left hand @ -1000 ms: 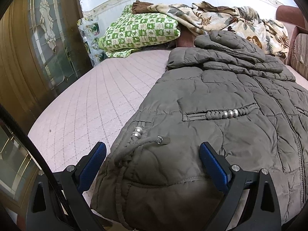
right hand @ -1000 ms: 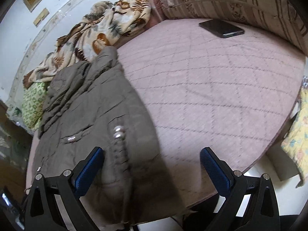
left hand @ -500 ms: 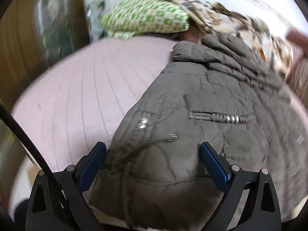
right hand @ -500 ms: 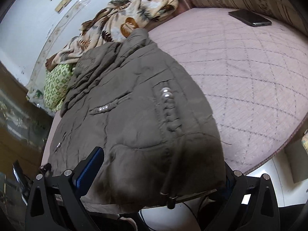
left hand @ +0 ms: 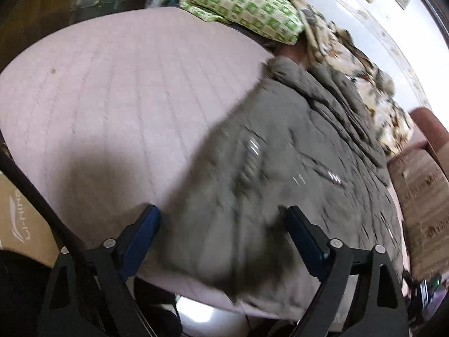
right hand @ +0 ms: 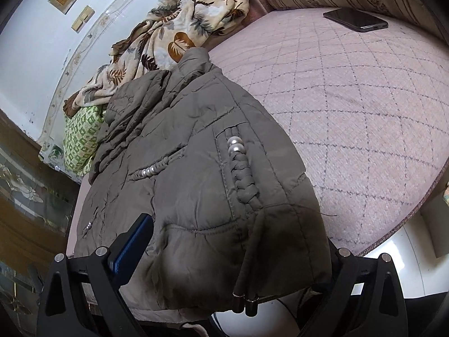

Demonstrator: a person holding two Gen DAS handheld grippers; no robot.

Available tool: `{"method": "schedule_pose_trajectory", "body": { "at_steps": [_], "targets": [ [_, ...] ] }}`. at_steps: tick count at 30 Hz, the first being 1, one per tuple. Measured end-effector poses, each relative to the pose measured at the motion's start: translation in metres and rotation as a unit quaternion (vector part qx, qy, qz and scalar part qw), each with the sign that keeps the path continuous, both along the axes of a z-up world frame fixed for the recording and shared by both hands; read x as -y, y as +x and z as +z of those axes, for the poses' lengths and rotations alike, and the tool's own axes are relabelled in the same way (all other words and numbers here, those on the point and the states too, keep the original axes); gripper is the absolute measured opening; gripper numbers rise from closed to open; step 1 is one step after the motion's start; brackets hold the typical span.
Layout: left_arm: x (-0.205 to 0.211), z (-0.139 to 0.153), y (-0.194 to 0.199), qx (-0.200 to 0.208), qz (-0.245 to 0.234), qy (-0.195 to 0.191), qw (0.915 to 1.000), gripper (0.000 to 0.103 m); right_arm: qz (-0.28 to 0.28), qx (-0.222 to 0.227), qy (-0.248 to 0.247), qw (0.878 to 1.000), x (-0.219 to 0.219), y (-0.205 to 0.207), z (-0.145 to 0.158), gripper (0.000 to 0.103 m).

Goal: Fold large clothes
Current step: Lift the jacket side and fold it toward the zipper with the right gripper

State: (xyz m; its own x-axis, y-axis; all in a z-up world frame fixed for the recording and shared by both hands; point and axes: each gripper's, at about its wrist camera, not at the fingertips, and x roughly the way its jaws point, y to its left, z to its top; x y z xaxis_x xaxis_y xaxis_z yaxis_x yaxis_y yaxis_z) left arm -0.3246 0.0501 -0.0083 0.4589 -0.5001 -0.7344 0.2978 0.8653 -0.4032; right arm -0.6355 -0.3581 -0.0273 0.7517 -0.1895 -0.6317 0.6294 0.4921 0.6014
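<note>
A padded olive-grey jacket (right hand: 196, 174) lies flat on a pink bed (right hand: 364, 106) whose cover is stitched in a diamond grid. The jacket's fabric is quilted and slightly crumpled, with braided cord trim and round silver beads (right hand: 235, 144) at the pockets. In the right wrist view it fills the lower left and centre of the frame, its hem hanging over the bed's near edge.

The right gripper (right hand: 224, 252) has black arms and blue pads; the hem sits between its wide-set jaws, the right pad hidden under the cloth, so I cannot tell whether it grips.

In the blurred left wrist view, the left gripper (left hand: 223, 238) straddles the jacket's lower corner, jaws closing, pads not yet pressing the fabric.

At the top of the frame lie a green-checked pillow (left hand: 241, 2) and a rumpled leaf-print blanket (right hand: 179, 31). A flat black phone (right hand: 355, 19) rests upper right.
</note>
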Motion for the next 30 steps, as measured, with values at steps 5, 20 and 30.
{"method": "schedule_pose_trajectory", "body": {
  "at_steps": [5, 20, 30],
  "targets": [
    [0.021, -0.002, -0.030, 0.017, -0.050, -0.009, 0.9986, 0.072, 0.017, 0.008, -0.004, 1.000, -0.006, 0.003, 0.001, 0.080],
    [0.059, 0.009, -0.037, 0.146, -0.032, 0.116, 0.9820, 0.062, 0.080, -0.049, -0.074, 0.993, -0.028, 0.034, 0.004, 0.064],
    [0.068, 0.008, -0.043, 0.176, -0.032, 0.160, 0.9707, 0.060, 0.072, -0.061, -0.086, 0.992, -0.029, 0.033, 0.002, 0.063]
  ]
}}
